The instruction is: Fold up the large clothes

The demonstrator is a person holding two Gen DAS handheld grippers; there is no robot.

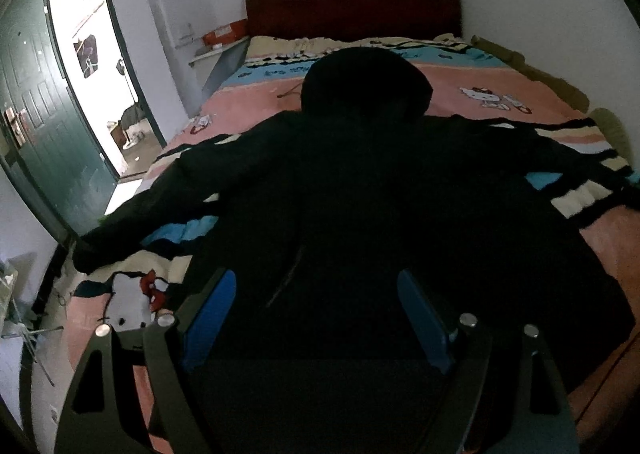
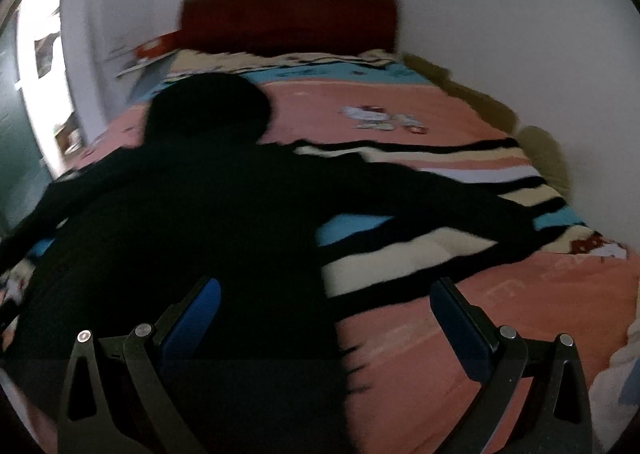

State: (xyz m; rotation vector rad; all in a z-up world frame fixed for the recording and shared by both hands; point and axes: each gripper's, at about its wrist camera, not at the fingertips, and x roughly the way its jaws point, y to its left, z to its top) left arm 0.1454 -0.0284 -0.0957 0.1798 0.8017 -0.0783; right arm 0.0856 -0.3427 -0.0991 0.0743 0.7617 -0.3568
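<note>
A large black hooded jacket (image 1: 360, 173) lies flat and face down on the bed, hood toward the headboard and both sleeves spread out to the sides. It also shows in the right wrist view (image 2: 192, 205). My left gripper (image 1: 316, 286) is open, hovering above the jacket's lower hem near its middle, holding nothing. My right gripper (image 2: 326, 294) is open over the jacket's lower right edge, its left finger over the black cloth and its right finger over the bedspread. The right view is blurred.
The bed has a pink, blue and cream striped cartoon blanket (image 1: 480, 93) and a dark red headboard (image 1: 352, 5). An open green door (image 1: 44, 125) and a small shelf with an orange box (image 1: 224, 33) stand at the left. White walls border the bed.
</note>
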